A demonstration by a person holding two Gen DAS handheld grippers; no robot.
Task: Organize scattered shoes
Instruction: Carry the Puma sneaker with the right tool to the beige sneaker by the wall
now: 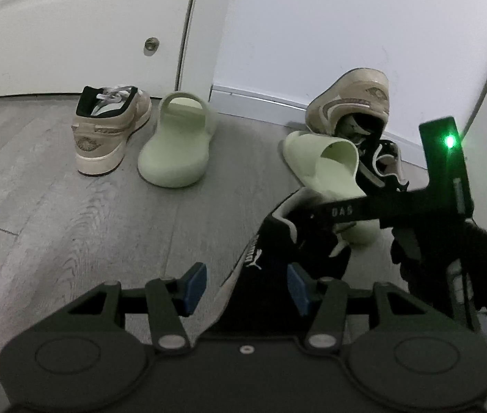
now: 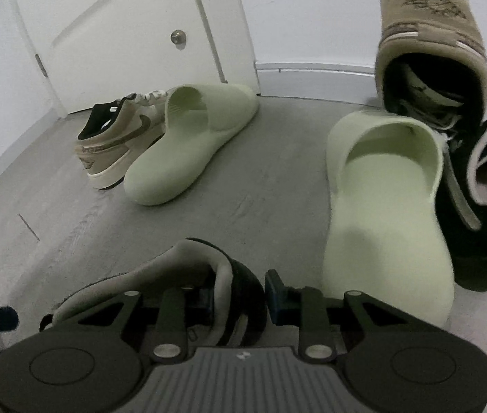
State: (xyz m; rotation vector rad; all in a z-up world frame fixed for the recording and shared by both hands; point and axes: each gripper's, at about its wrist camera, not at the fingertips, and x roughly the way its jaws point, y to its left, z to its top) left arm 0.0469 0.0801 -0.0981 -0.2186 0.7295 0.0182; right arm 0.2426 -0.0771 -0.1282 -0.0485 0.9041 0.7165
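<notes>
Grey floor: right tongs (image 2: 236, 301) grip black sneaker (image 2: 188, 275) collar; left tongs (image 1: 247, 289) half-open, empty

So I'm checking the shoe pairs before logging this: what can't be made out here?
- Black sneaker: front cut off by right gripper, right wrist view.
- Second black sneaker: cut by right edge.
- Tipped tan sneaker: toe hidden behind green slide, left wrist view.

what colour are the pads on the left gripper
Blue pads, clearest in the left wrist view.
</notes>
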